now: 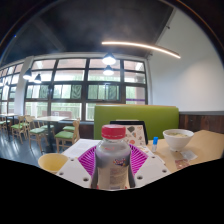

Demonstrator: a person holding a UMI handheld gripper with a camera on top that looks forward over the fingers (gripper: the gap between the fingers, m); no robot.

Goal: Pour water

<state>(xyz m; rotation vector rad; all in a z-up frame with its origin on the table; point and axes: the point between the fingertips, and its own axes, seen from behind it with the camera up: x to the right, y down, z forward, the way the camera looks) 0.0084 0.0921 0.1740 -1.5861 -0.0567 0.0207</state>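
Note:
A clear plastic bottle (112, 160) with a red cap and a pale label stands upright between my two fingers. Both purple pads (88, 157) press against its sides, so my gripper (112, 165) is shut on the bottle. The bottle seems lifted above the table. A white bowl (177, 139) sits on the pale table (205, 147) beyond my right finger. A yellowish round object (51, 160), possibly a cup's rim, lies just past my left finger.
A green booth seat back (125, 115) stands beyond the table. Chairs and tables (40, 130) fill the room to the left, under large windows. Small items and a card (135, 133) lie on the table behind the bottle.

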